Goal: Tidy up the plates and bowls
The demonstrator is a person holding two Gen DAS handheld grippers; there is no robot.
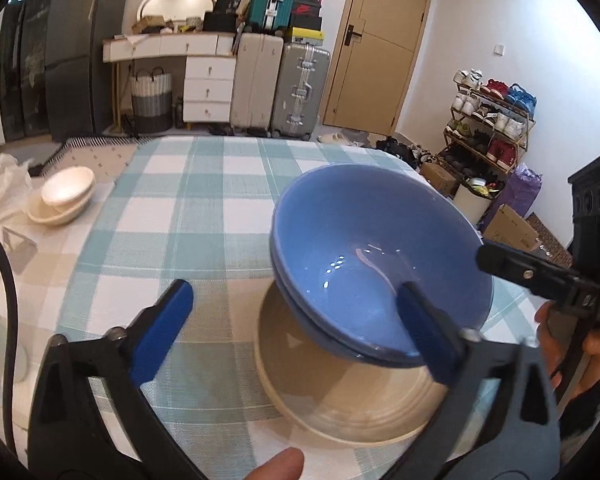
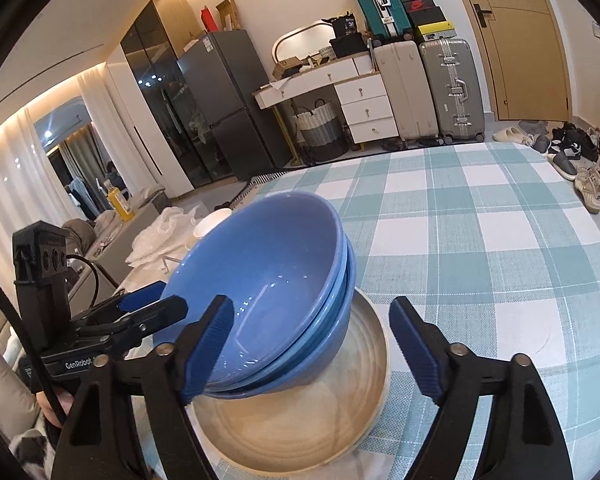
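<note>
Both my tools, left tool [image 1: 296,328] and right tool [image 2: 312,344], stand open; blue bowls [image 1: 376,256] sit stacked, tilted, on cream plate [image 1: 340,400]; white bowls [image 1: 66,196], apparently nested, remain apart on desk [image 1: 204,208].

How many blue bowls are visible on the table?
2. Both blue bowls are nested together, tilted, resting on the beige plates near the table's front edge. The upper bowl sits inside the lower; a third underneath cannot be excluded.

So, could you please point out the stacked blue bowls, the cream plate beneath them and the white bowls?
blue bowls [image 2: 276,280]: right wrist view, inner wall.
cream plate [image 2: 284,432]: right wrist view, bare near surface.
white bowls [image 1: 66,190]: left wrist view, top bowl.
</note>
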